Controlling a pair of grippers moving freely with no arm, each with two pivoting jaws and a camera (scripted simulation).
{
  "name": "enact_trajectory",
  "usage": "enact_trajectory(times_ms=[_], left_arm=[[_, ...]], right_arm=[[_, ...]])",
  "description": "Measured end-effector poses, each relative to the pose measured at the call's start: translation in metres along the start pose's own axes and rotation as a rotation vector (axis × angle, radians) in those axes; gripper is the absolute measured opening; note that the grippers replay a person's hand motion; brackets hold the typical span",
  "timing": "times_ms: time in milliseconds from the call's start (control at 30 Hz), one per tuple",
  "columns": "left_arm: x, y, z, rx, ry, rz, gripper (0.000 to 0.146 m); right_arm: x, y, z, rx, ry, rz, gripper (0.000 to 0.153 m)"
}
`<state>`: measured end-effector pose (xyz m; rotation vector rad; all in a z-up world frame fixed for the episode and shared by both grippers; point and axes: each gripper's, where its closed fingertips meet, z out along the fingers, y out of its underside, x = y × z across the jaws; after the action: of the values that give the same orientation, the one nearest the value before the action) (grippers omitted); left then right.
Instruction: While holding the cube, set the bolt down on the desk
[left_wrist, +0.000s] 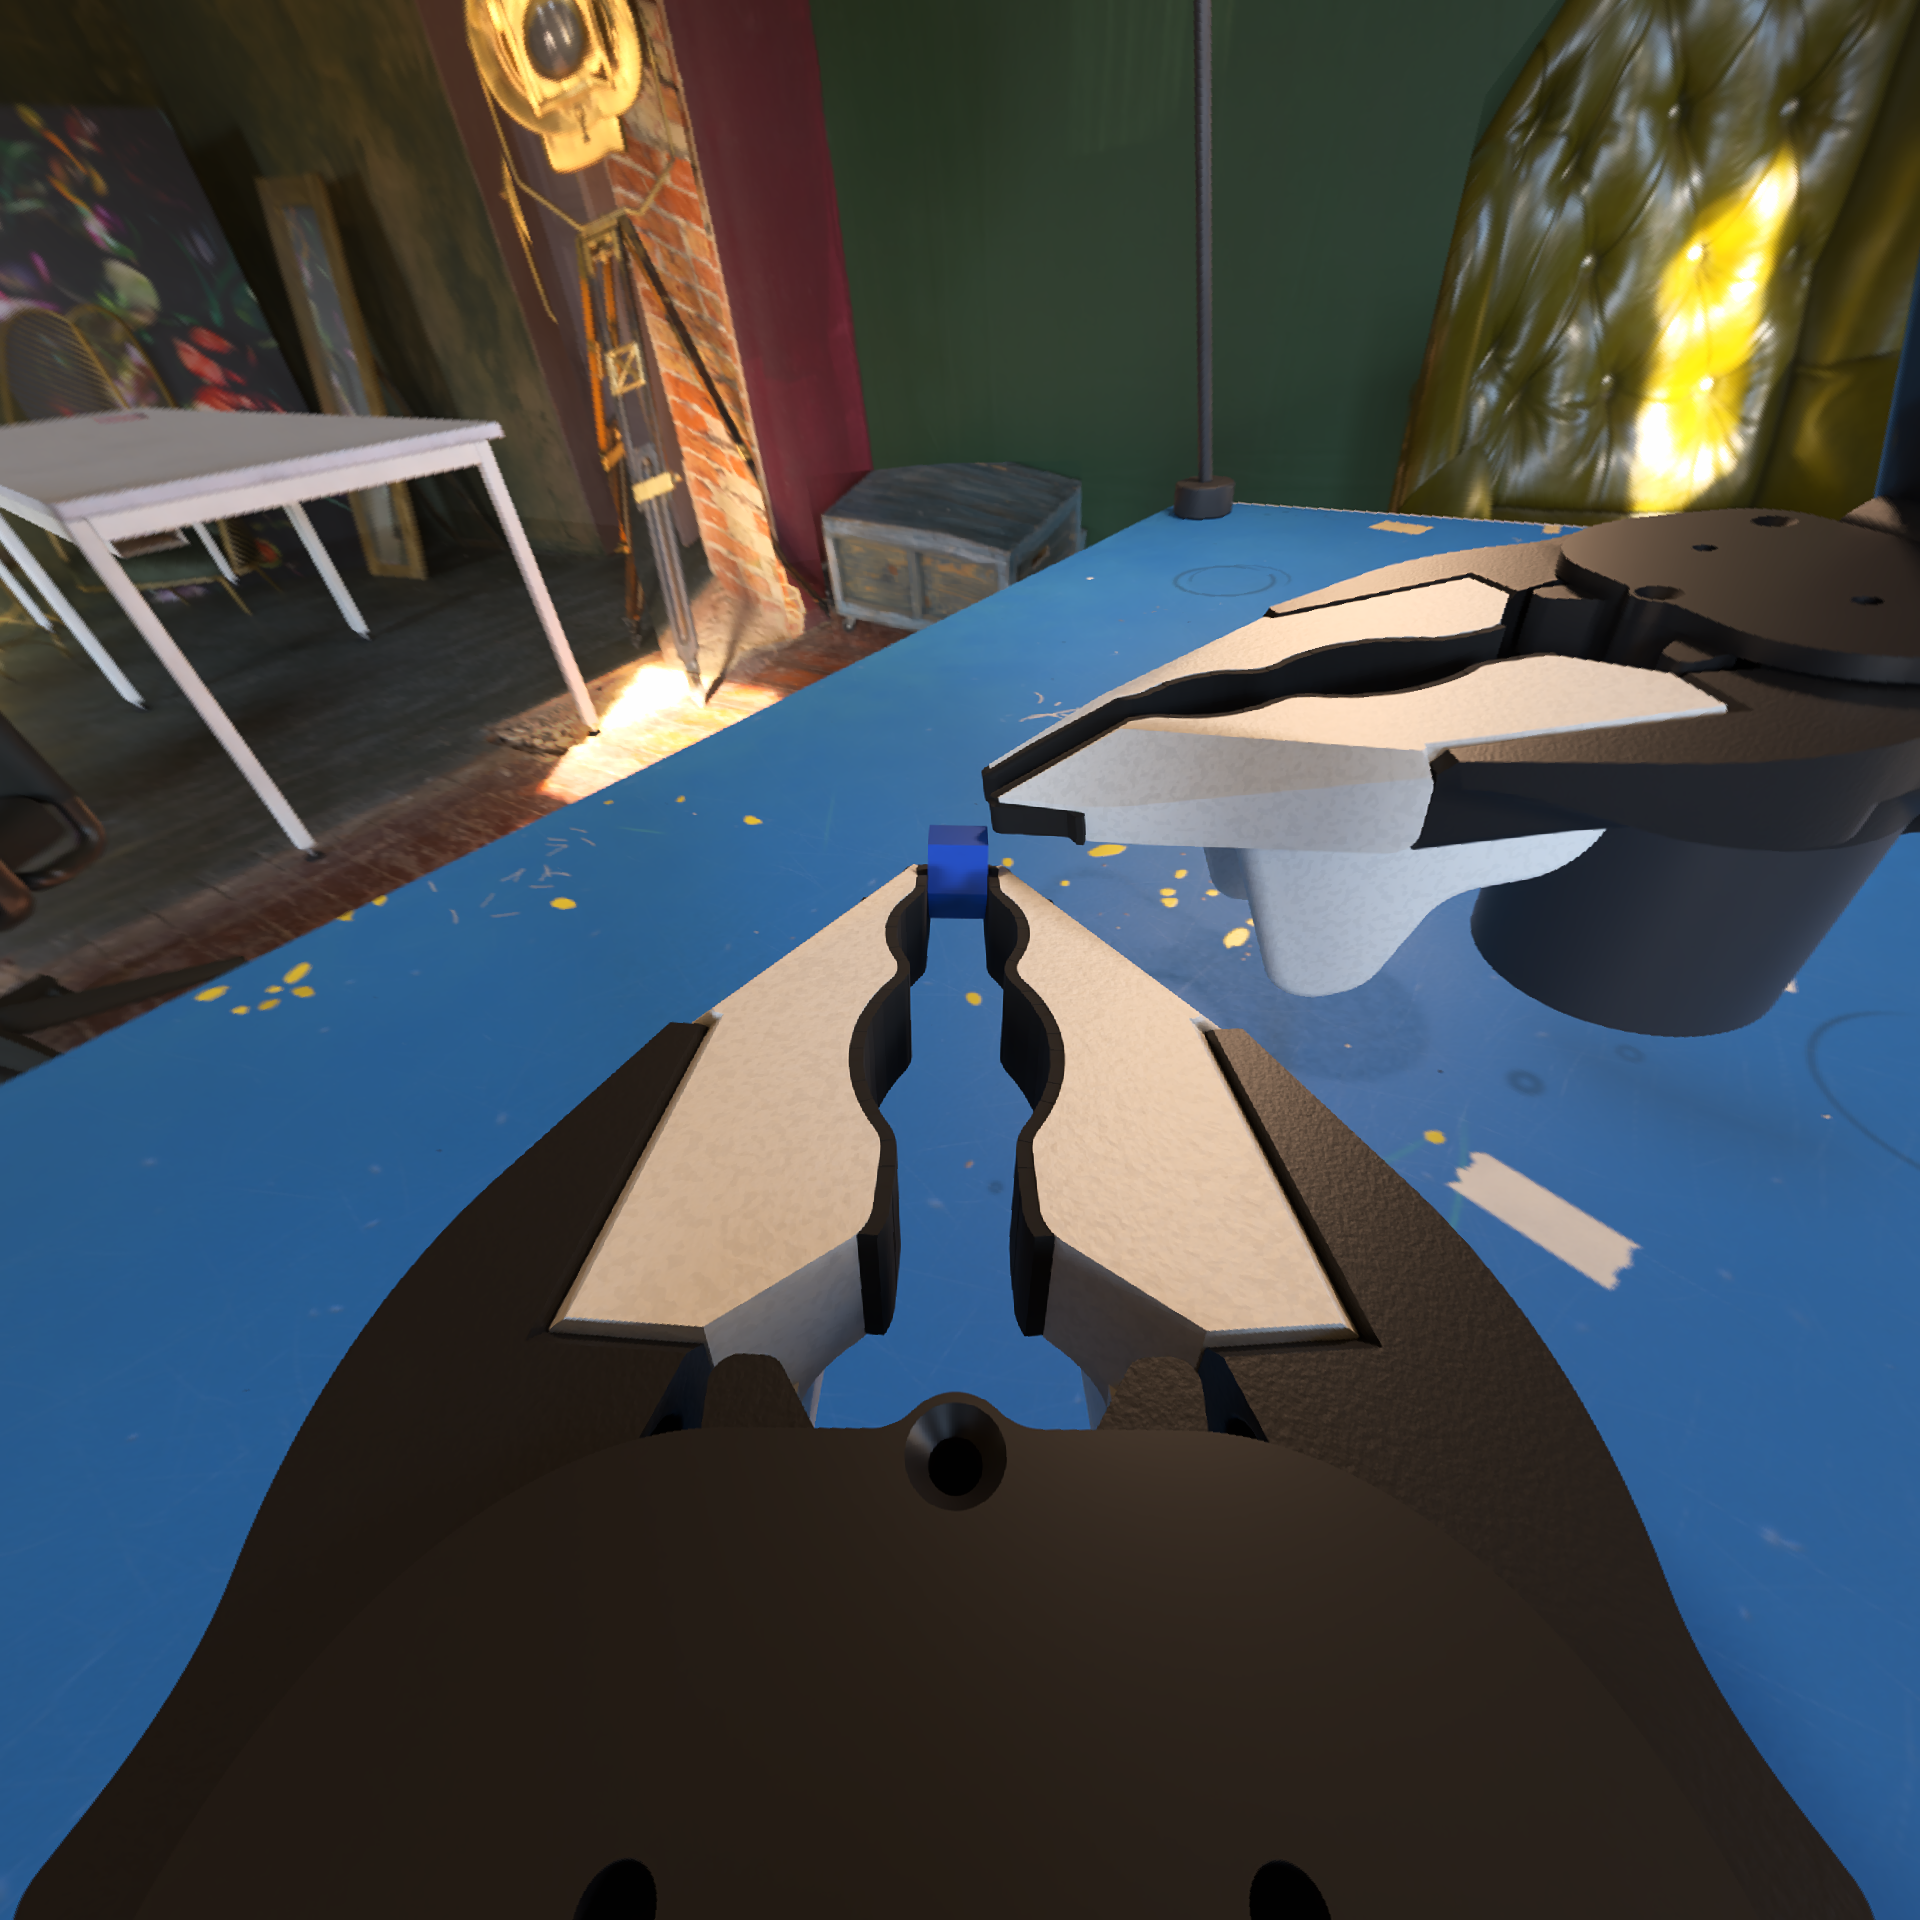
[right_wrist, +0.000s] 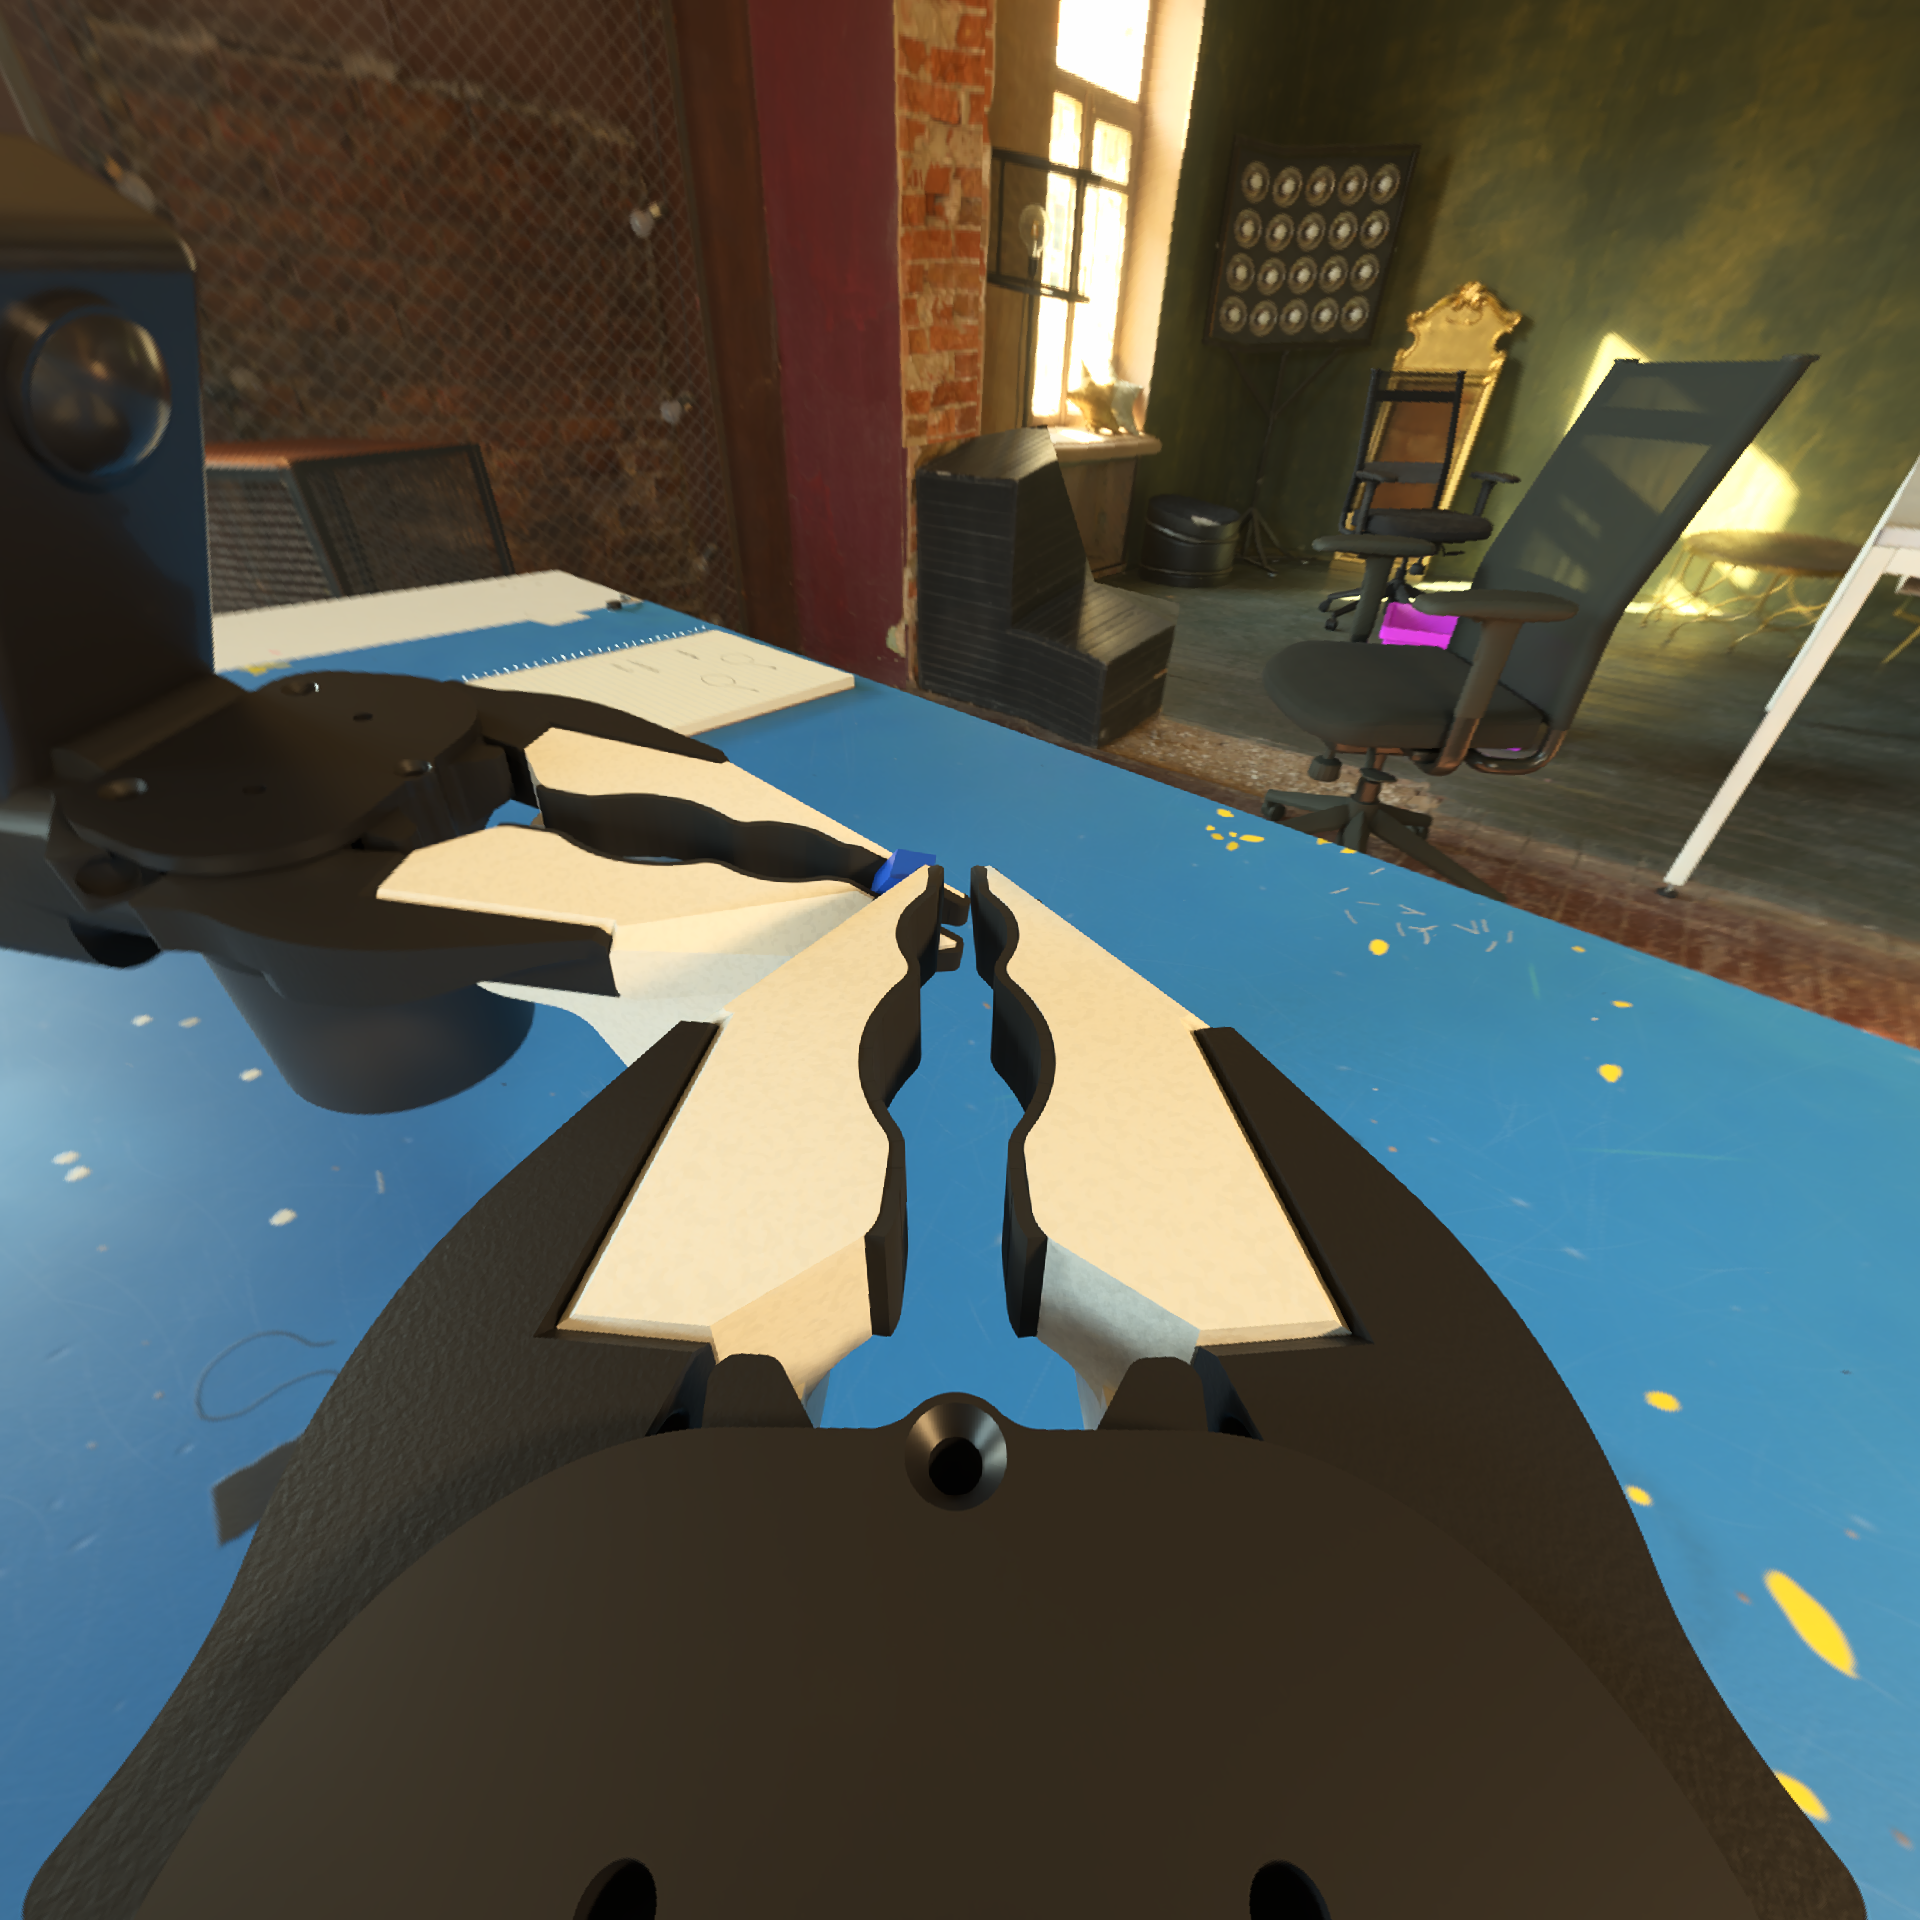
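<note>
My left gripper (left_wrist: 956, 885) is shut on a small blue cube (left_wrist: 956, 862) and holds it just above the blue desk (left_wrist: 416, 1143). The cube also shows in the right wrist view (right_wrist: 906, 864), at the tips of the left gripper (right_wrist: 883, 875). My right gripper (right_wrist: 958, 883) has its jaws almost together with nothing between them. Its tips (left_wrist: 1003, 805) sit just right of the cube, close to the left fingertips. A tall grey threaded bolt (left_wrist: 1203, 260) stands upright on its dark head at the desk's far edge, apart from both grippers.
A lined notepad (right_wrist: 665, 675) and a dark blue box (right_wrist: 94, 468) sit at one end of the desk. A strip of tape (left_wrist: 1538, 1216) lies on the desk. Off the desk are a white table (left_wrist: 208, 457), an office chair (right_wrist: 1455, 675) and a tufted yellow seat back (left_wrist: 1662, 260).
</note>
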<state>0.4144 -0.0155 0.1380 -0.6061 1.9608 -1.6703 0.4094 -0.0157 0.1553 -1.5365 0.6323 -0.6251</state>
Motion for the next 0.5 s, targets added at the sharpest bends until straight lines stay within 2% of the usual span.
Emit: enact_trajectory(times_ms=[100, 333, 500], left_arm=[[0.0, -0.002, -0.001, 0.015, -0.032, 0.033, 0.009], [-0.001, -0.008, -0.003, 0.075, -0.045, -0.026, 0.009], [-0.004, -0.011, -0.006, 0.073, -0.12, 0.144, 0.009]], right_arm=[[-0.001, -0.001, 0.0, 0.013, -0.005, 0.042, 0.005], [-0.005, -0.006, 0.001, 0.039, -0.058, 0.221, 0.004], [-0.007, -0.009, 0.002, 0.04, -0.082, 0.212, 0.004]])
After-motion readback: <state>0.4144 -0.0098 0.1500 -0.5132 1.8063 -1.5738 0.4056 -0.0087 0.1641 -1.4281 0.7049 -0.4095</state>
